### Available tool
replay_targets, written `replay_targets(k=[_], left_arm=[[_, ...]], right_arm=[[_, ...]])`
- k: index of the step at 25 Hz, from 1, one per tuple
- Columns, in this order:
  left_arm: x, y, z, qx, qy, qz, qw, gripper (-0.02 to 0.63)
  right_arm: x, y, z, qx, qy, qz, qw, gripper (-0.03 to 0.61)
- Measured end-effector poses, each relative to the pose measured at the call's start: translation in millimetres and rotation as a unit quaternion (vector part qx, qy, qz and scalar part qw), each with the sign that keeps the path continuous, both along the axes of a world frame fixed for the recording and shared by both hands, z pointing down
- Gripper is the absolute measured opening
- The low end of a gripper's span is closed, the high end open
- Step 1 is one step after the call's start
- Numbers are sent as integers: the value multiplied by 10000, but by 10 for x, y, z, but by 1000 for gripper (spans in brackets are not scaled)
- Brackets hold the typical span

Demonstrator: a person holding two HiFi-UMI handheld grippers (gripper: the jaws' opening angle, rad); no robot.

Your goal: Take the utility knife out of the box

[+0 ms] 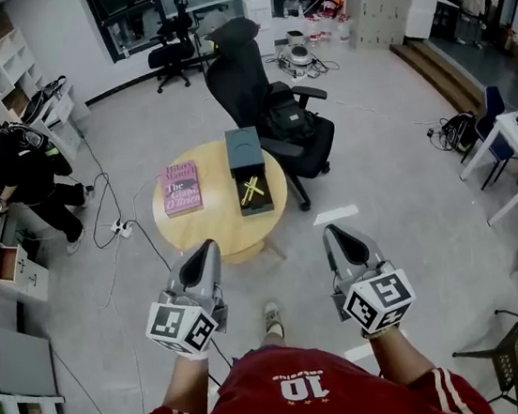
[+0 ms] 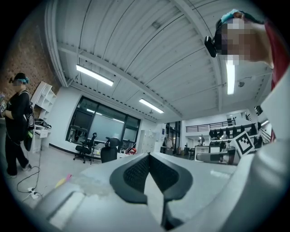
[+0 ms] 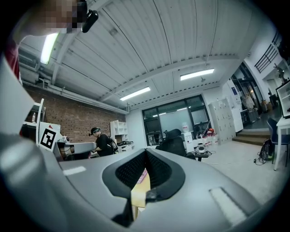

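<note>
lying aslant in box (image 1: 243,148), utility knife (image 1: 252,190); left tool (image 1: 207,247), right tool (image 1: 334,232) closed, empty

The yellow thing (image 1: 253,190) in the box (image 1: 242,145), at two o'clock on the table (image 1: 201,237), is too small to name. The right gripper (image 3: 146,152) hides all but slivers of table and book (image 3: 142,175). The shirt (image 1: 293,396) is cut off at six o'clock.

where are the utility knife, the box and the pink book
utility knife (image 1: 253,190): head view, middle of its yellow body.
box (image 1: 243,147): head view, on its open lid.
pink book (image 1: 181,188): head view, centre of its cover.
</note>
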State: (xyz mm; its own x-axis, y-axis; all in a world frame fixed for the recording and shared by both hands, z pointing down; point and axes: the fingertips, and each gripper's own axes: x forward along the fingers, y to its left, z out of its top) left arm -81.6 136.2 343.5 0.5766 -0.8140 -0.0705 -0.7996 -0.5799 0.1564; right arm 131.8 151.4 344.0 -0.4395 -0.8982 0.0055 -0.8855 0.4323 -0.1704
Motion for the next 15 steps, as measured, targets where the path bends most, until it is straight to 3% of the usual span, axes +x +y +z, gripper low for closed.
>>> replay_targets(k=[15], left_arm=[[-89, -619, 98, -180, 224, -161, 9995, 3]], right_arm=[[-210, -692, 47, -216, 148, -342, 9991, 0]])
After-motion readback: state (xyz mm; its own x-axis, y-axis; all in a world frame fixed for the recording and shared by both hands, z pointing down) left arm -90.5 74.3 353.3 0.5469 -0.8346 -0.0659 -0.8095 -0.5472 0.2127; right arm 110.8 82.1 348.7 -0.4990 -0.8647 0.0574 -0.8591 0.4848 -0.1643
